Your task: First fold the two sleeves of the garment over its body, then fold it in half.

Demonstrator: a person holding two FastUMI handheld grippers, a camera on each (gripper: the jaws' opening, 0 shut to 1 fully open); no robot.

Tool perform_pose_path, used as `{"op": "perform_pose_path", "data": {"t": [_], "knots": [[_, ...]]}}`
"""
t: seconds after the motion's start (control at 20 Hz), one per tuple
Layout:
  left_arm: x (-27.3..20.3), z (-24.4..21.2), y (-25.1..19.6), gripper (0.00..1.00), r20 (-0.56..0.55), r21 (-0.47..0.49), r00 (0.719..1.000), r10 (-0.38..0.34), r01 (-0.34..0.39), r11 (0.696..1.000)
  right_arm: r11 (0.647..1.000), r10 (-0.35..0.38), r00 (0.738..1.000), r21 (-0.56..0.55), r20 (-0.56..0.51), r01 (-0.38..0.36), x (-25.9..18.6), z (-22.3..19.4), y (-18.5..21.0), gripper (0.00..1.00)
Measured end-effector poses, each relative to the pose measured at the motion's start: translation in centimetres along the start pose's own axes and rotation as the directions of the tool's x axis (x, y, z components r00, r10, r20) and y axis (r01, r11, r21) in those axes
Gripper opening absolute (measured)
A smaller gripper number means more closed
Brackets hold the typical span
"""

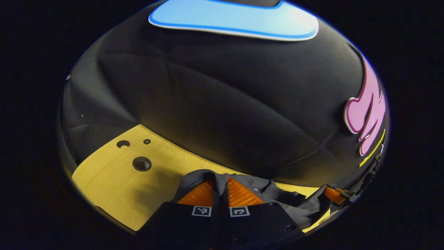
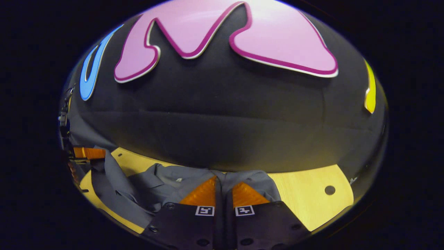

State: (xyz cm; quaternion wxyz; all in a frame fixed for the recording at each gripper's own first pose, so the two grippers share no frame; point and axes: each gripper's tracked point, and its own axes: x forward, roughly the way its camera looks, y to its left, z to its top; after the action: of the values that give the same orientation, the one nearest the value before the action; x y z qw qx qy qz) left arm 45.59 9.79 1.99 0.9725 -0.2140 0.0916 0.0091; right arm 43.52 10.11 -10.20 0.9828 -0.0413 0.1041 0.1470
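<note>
Grey garment in both hand-held grippers

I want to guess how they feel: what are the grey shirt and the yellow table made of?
The grey shirt looks like thin woven cloth with a matt finish: it creases and drapes softly where each tool pinches it. The table looks like pale wood or a wood-look board: fine straight grain lines, smooth, with a slight sheen and round holes cut in it. Which of the two, I cannot tell.
</note>
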Motion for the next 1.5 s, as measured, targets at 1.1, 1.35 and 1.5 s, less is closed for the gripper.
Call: {"op": "perform_pose_path", "data": {"t": [1.1,1.35,1.5], "knots": [[-20.6,6.4,-6.1,0.96,0.220,0.214,0.974,-0.051,0.002,0.977,0.991,-0.133,0.982,0.013,0.133,0.133,-19.1,4.6,-2.0,0.98],[-27.9,4.9,-6.6,0.96,0.248,0.327,0.966,-0.071,-0.015,0.945,0.987,-0.160,0.972,0.032,0.173,0.157,-26.2,6.1,-1.4,0.98],[-31.5,3.4,-7.2,0.96,0.249,0.319,0.964,-0.093,0.009,0.948,0.982,-0.184,0.967,0.072,0.179,0.174,-29.9,5.9,-1.0,0.98]]}}
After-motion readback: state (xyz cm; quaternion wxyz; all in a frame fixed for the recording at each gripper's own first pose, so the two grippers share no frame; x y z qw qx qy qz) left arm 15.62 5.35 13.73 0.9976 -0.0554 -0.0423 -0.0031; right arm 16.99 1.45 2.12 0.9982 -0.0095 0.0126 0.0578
